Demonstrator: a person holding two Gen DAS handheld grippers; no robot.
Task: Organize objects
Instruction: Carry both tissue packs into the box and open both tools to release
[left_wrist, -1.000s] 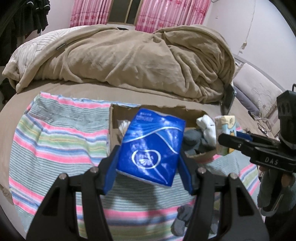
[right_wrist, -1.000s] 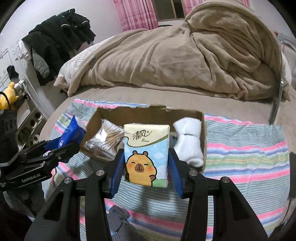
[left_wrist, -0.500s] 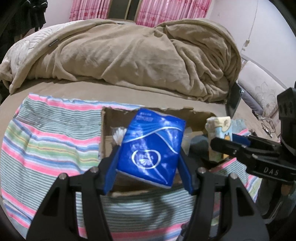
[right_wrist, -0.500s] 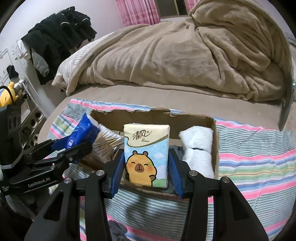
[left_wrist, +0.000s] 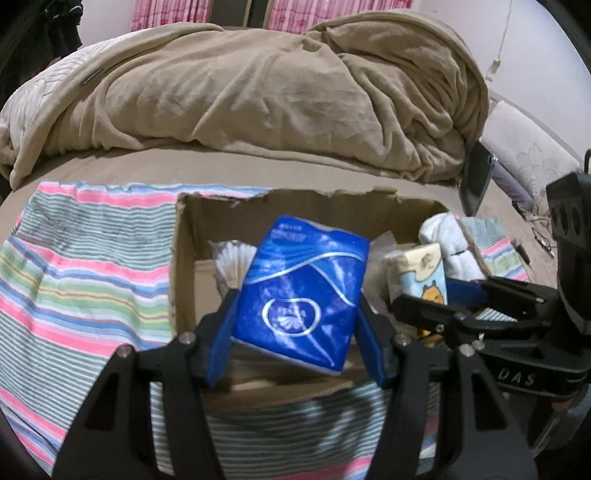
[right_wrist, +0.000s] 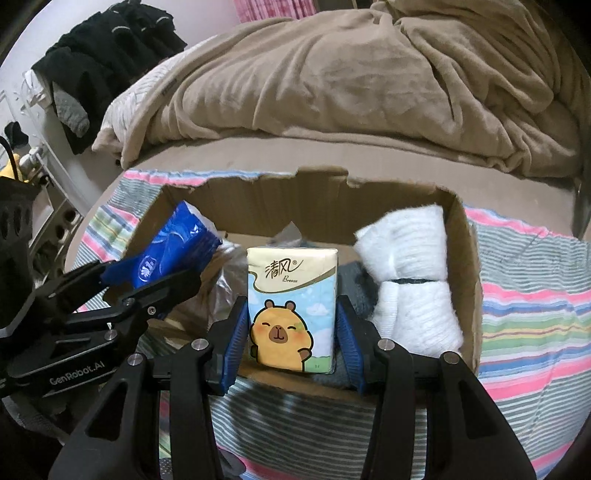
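My left gripper (left_wrist: 295, 321) is shut on a blue tissue pack (left_wrist: 303, 295) and holds it over the near part of an open cardboard box (left_wrist: 181, 258). My right gripper (right_wrist: 291, 325) is shut on a cream tissue pack with a capybara picture (right_wrist: 291, 306), held over the box's (right_wrist: 461, 266) near rim, beside the left gripper (right_wrist: 147, 280). Inside the box lie rolled white socks (right_wrist: 410, 273), a dark grey sock (right_wrist: 351, 284) and a clear bag of cotton swabs (left_wrist: 232, 262).
The box sits on a striped cloth (left_wrist: 85, 280) spread on a bed. A crumpled tan blanket (left_wrist: 258, 92) fills the far side. Dark clothes (right_wrist: 107, 62) hang at the left. A dark grey item (right_wrist: 232, 465) lies on the cloth below the right gripper.
Both grippers have moved forward toward the box with their packs. The packs now hang over the box's near part instead of in front of it.
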